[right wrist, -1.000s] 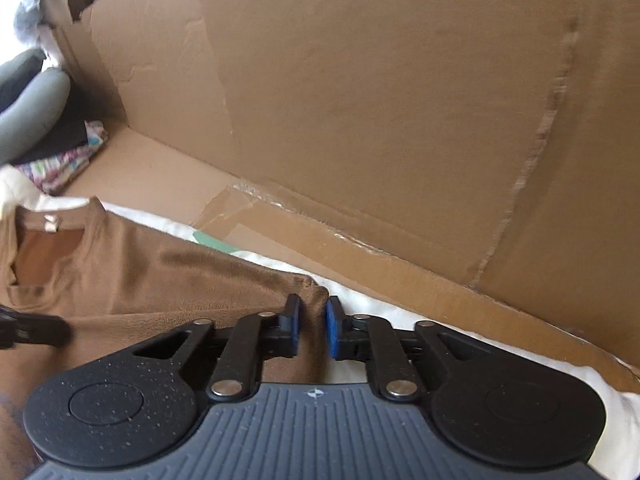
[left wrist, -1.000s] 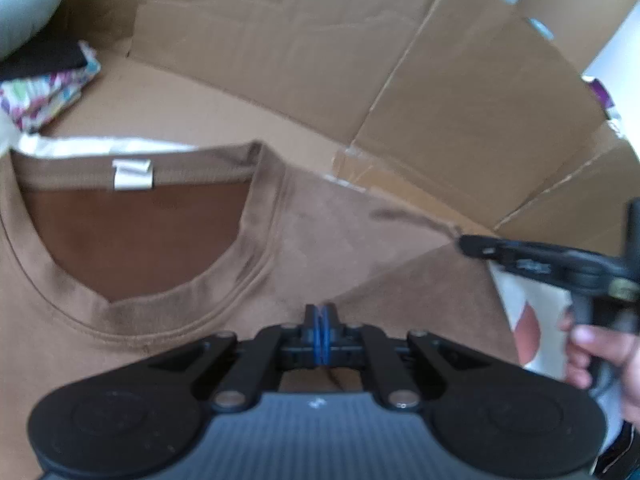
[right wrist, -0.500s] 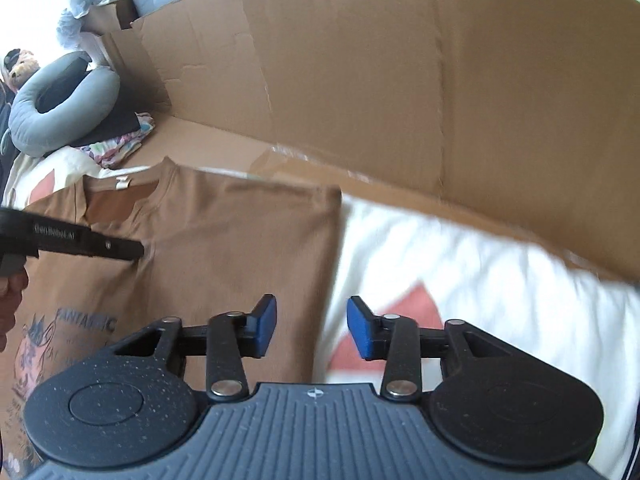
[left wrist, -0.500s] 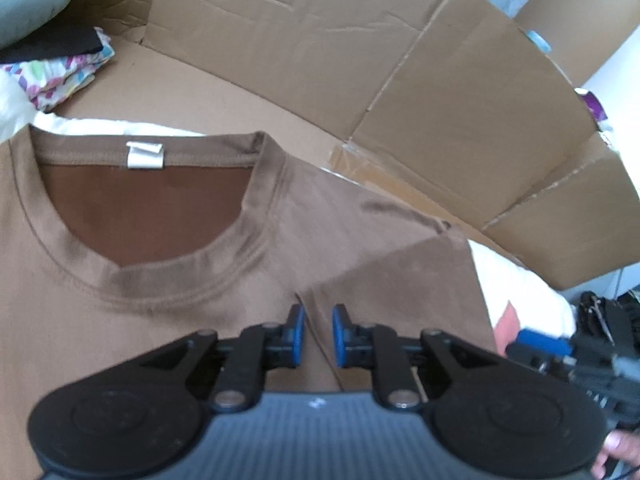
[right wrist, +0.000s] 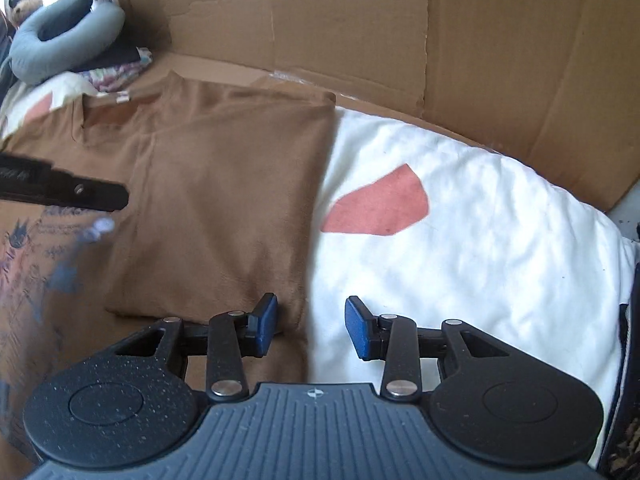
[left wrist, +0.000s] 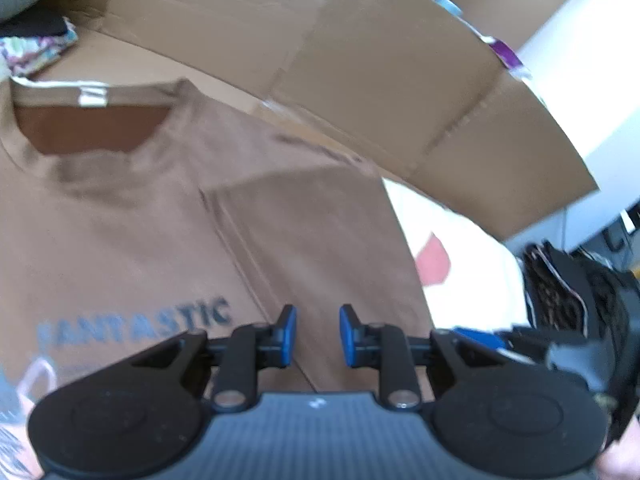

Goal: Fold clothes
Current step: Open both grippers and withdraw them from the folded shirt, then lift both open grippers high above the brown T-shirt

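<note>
One brown T-shirt (right wrist: 224,208), two grippers (left wrist: 318,336) (right wrist: 311,326), one neck pillow (right wrist: 60,44)

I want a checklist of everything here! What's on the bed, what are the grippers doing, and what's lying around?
Surface: white quilt with a coral patch, lumpy.
Job's things: brown printed T-shirt lying flat, its right side already folded inward over the chest.
Clutter: grey curved pillow over a black cloth and a patterned folded cloth, far corner.
Grippers: left gripper jaws have just been opening, nothing between them; right gripper open above the T-shirt's folded edge, holding nothing.
Cables: nothing seen.
Surroundings: brown cardboard sheets standing behind the bed.
</note>
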Tool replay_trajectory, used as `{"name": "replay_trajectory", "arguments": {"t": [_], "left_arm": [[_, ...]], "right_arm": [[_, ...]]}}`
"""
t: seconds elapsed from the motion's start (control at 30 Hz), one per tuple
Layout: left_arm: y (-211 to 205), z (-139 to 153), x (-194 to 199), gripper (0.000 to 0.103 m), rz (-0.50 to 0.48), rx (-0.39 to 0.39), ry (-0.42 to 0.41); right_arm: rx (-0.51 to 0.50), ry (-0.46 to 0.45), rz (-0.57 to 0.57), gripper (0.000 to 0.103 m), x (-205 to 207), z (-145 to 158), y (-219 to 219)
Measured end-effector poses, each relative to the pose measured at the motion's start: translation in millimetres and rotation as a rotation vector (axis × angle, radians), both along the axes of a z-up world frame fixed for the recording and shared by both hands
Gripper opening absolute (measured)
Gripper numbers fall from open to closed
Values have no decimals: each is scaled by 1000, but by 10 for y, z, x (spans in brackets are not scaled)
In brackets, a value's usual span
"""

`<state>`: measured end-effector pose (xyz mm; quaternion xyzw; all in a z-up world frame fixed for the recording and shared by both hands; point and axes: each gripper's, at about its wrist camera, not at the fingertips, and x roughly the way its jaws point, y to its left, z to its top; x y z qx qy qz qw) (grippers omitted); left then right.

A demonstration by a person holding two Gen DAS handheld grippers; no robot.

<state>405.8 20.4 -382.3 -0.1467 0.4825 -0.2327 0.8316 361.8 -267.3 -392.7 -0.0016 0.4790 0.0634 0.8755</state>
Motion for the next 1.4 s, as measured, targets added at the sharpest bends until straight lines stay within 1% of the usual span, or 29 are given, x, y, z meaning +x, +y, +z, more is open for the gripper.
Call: {"name": "replay_trajectory", "arguments": {"t": [0.23, 0.33, 0.4, 0.43, 0.5, 0.53, 0.57, 0.63, 0.7, 0.77, 0.8, 0.83, 0.9, 0.97, 1.0, 1.1, 1.2, 1.23, 1.3, 1.33, 1.4], "left_arm": [[-92, -97, -305, 24, -34, 32, 33], [-105, -86, -448, 24, -38, 65, 33], [-90, -52, -536, 24, -29, 70, 46], [-82, -16, -583, 25, -29, 72, 49], [-54, 80, -669, 34, -18, 82, 48], [-26, 141, -702, 39, -8, 90, 52], [22, 213, -730, 43, 5, 94, 61], [132, 377, -797, 46, 42, 101, 76], [232, 538, -879, 53, 71, 109, 74], [324, 709, -933, 59, 83, 127, 75], [377, 802, -953, 60, 90, 139, 75], [421, 898, -956, 63, 102, 153, 72], [507, 1089, -961, 66, 127, 183, 68], [594, 1280, -965, 74, 152, 212, 63], [634, 1375, -979, 74, 158, 219, 63], [736, 1677, -1052, 75, 172, 238, 49], [825, 1956, -1154, 79, 189, 250, 45], [851, 2040, -1185, 81, 191, 248, 50], [915, 2211, -1265, 83, 197, 236, 54], [945, 2299, -1307, 85, 201, 236, 55], [1004, 2475, -1392, 86, 211, 237, 57]], "right_arm": [[-68, -7, 1, 44, -78, 18, 46], [-76, -6, -19, 44, -111, 66, 30], [-64, -3, -43, 44, -151, 109, 12], [-47, 3, -56, 44, -176, 132, 0], [-18, 5, -54, 44, -244, 193, 11], [-8, 7, -45, 44, -282, 233, 28], [-1, 10, -36, 45, -314, 287, 48], [9, 18, -20, 45, -370, 412, 91], [15, 20, -14, 46, -421, 560, 122], [20, 23, -14, 46, -469, 711, 144], [21, 25, -19, 47, -488, 785, 146], [22, 25, -23, 51, -506, 858, 146], [27, 15, -42, 56, -567, 1028, 144], [18, 6, -57, 56, -607, 1193, 144], [9, 2, -71, 57, -623, 1280, 146], [41, 13, -96, 57, -671, 1533, 128], [39, 11, -107, 65, -751, 1815, 137], [48, 17, -108, 70, -783, 1910, 140], [59, 22, -104, 75, -852, 2101, 162], [56, 15, -103, 78, -892, 2205, 177], [48, 2, -102, 80, -972, 2410, 209]]}}
